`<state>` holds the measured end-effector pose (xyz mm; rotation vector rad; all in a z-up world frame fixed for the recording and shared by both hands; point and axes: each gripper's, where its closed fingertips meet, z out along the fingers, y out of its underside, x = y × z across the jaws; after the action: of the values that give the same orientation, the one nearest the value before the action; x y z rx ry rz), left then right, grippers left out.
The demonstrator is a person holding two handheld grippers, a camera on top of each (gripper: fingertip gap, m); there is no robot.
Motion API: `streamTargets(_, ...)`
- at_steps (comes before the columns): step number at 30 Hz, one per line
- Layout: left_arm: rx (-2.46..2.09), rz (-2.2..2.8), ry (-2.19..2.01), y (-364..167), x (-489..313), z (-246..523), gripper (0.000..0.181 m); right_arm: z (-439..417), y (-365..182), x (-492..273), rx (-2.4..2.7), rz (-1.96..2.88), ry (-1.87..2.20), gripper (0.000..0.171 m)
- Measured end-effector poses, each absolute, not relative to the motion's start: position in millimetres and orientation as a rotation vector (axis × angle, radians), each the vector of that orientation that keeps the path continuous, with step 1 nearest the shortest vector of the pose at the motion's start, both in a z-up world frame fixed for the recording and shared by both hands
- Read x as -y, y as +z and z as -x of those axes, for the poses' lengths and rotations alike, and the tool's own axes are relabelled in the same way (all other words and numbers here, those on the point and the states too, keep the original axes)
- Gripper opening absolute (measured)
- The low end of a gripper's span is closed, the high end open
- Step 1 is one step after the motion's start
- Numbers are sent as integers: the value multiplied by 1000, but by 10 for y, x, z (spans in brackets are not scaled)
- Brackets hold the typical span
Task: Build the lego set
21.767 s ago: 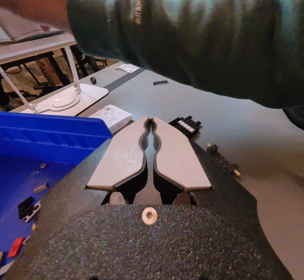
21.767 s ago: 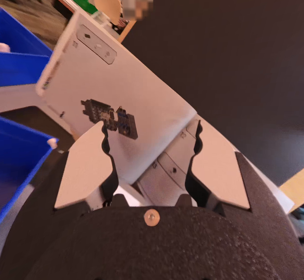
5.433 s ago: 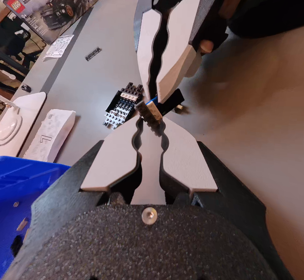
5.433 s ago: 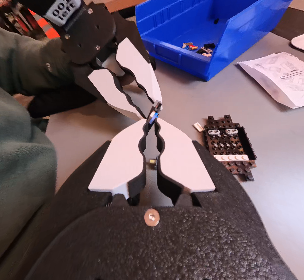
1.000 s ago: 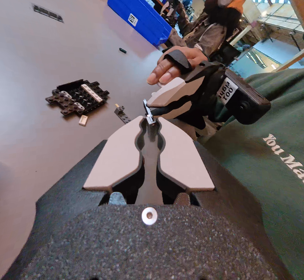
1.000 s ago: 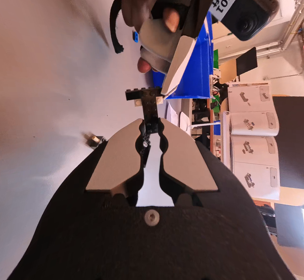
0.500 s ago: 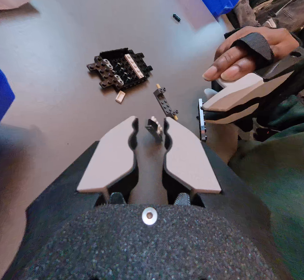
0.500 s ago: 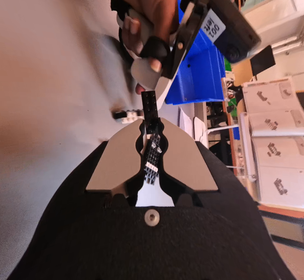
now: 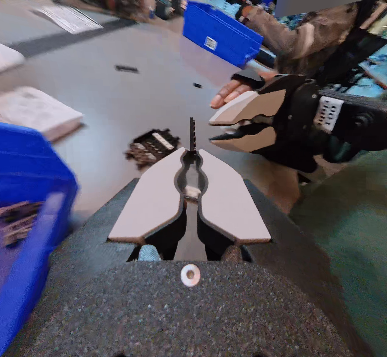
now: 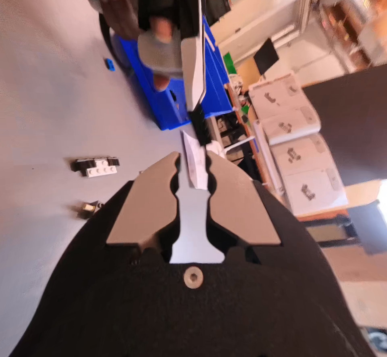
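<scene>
Passing hands: the black strip [image 9: 191, 133] now sits clenched in the left gripper [image 9: 191, 151], while the right gripper [image 10: 193, 155] has let go, jaws parted.

Glossy blue plastic bin [image 9: 222, 32], matt smooth grey table [image 9: 125, 99]

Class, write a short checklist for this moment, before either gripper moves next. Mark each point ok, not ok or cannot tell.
1. Left gripper shut on black plate: ok.
2. Plate stands upright beyond the fingertips: ok.
3. Right gripper open and empty: ok.
4. Right gripper apart from the plate: ok.
5. Firmness of the grip on the plate: cannot tell.
6. Black base on the table, clear of both grippers: ok.
</scene>
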<state>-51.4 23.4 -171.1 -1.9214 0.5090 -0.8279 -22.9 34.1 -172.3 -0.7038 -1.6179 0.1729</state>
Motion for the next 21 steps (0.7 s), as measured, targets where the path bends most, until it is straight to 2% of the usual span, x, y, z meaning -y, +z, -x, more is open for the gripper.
streamTargets(3,-289,1926,-269,-1526,-470,1394,5,225,-1761,-450,1631,866,278,38)
streamTargets(6,-106,2049,192,-1638,-443,2209,5,240,-1831,-461,1657,866,276,35)
streamTargets(9,-27,2222,223,-1919,-380,2437,49,261,-1963,-440,1708,875,265,31)
streamTargets(12,-80,2256,198,-2000,-340,2394,62,250,-2014,-460,1721,881,256,27)
streamTargets(14,-160,2268,190,-1951,-263,2323,56,239,-2006,-483,1709,913,295,26)
streamTargets(17,-484,2403,5,-2057,77,1928,27,222,-1987,-571,1673,1001,377,26)
streamTargets(19,-736,2496,-76,-2262,355,1692,26,209,-1962,-643,1634,1064,442,26)
streamTargets(21,-861,2571,31,-2477,438,1724,28,190,-1932,-714,1590,1123,503,26)
